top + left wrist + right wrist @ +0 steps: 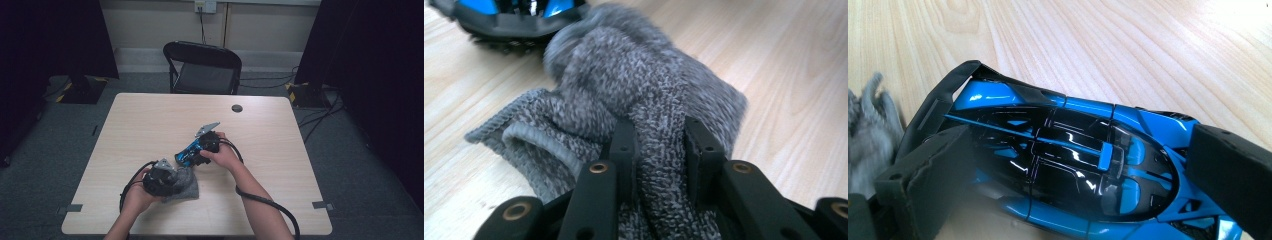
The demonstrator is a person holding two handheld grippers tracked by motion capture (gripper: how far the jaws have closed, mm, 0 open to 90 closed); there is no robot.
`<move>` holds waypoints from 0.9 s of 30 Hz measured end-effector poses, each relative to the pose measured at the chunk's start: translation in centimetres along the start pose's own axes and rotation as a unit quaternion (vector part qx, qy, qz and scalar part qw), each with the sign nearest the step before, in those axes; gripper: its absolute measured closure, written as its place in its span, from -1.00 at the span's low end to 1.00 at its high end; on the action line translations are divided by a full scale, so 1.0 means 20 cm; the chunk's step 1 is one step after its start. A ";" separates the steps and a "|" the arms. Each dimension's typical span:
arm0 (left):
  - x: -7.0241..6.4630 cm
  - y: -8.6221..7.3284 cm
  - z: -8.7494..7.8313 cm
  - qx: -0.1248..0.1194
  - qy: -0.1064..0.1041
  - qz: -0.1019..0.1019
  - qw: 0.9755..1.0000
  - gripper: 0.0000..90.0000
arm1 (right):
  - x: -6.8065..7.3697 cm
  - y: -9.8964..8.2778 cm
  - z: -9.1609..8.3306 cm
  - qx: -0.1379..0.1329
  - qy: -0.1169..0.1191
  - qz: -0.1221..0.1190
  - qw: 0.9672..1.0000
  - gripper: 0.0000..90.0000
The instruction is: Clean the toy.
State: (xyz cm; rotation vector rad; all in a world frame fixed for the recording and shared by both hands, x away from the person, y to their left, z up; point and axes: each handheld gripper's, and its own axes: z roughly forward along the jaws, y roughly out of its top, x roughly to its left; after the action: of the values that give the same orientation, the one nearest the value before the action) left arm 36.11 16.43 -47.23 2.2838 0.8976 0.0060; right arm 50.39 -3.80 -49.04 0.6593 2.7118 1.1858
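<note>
Here, near the wooden table's (150,115) centre, the left gripper (659,145) pinches a grey knitted cloth (634,85), while the right gripper (1068,175) clamps a blue-and-black toy car (1063,160). Wiping seems underway; next, press cloth against car.

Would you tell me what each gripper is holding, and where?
Left gripper pinches a fold of the grey knitted cloth; right gripper clamps the blue toy car across its ends.
</note>
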 end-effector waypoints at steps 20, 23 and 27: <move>0.08 0.01 -0.23 -0.068 0.026 -0.012 0.997 0.56 | 0.00 0.00 0.00 -0.001 -0.001 0.000 1.000 -1.00; 0.13 -0.01 -0.27 -0.078 0.042 -0.030 0.996 0.56 | 0.00 0.00 0.00 -0.001 0.000 0.001 1.000 -1.00; 0.19 -0.03 -0.30 -0.095 0.066 -0.051 0.992 0.56 | 0.00 0.00 0.00 -0.001 0.000 0.002 1.000 -1.00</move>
State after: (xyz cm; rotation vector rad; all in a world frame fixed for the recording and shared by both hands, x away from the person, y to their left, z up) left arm 37.28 22.64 -43.72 2.0774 1.0350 0.1919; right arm 50.35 -3.79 -49.05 0.6638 2.7093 1.1890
